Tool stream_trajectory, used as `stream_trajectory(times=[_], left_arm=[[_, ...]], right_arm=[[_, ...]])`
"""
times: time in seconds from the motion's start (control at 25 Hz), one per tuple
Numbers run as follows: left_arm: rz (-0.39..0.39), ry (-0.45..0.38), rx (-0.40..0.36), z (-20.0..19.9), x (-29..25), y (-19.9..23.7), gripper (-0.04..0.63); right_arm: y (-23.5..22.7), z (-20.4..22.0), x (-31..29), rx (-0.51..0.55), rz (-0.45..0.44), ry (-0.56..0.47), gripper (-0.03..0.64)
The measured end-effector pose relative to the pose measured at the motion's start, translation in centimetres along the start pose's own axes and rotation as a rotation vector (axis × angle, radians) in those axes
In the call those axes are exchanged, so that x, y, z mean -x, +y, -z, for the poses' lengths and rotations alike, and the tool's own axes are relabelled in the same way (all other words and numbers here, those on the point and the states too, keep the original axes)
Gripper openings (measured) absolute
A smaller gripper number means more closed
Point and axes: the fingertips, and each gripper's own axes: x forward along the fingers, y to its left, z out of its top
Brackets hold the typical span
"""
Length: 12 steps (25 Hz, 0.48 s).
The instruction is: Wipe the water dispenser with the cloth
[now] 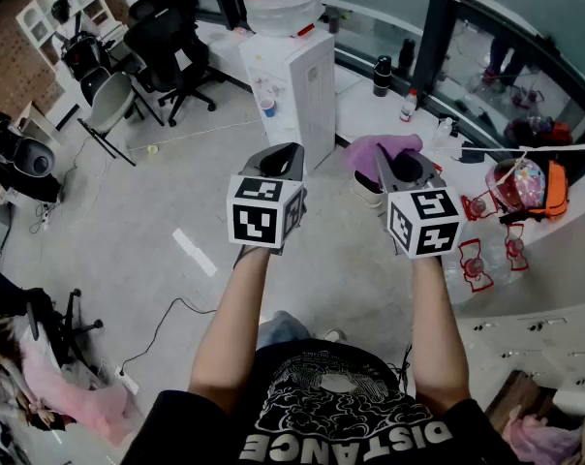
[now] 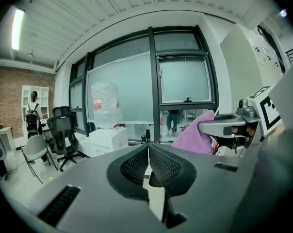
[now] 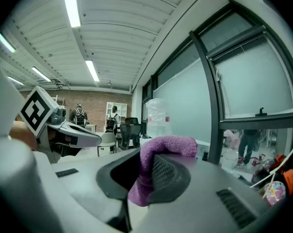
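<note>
The white water dispenser [image 1: 297, 80] stands on the floor ahead of me, beside the window ledge, with a clear bottle [image 1: 283, 3] on top. My right gripper [image 1: 401, 163] is shut on a purple cloth [image 1: 380, 151], which folds over its tip in the right gripper view [image 3: 161, 149]. My left gripper [image 1: 285, 153] is held level beside it, shut with nothing between its jaws [image 2: 148, 152]. Both grippers hang in the air, well short of the dispenser [image 2: 107, 137]. In the left gripper view the cloth [image 2: 197, 137] shows at the right.
Black office chairs [image 1: 167, 37] stand left of the dispenser. Dark bottles [image 1: 382, 76] and a small white bottle [image 1: 408, 105] sit on the window ledge. A colourful bag [image 1: 530, 187] and red-framed items [image 1: 475, 264] lie to the right. A cable [image 1: 167, 323] runs across the floor.
</note>
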Motion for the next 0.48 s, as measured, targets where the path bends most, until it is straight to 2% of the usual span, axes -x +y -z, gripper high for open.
stream_trajectory(times=[0.48], left_arm=[[0.024, 0.019, 0.025, 0.1, -5.2, 1.2, 0.028]], right_arm=[[-3.2, 1.0, -3.6, -0.006, 0.024, 0.020, 0.041]])
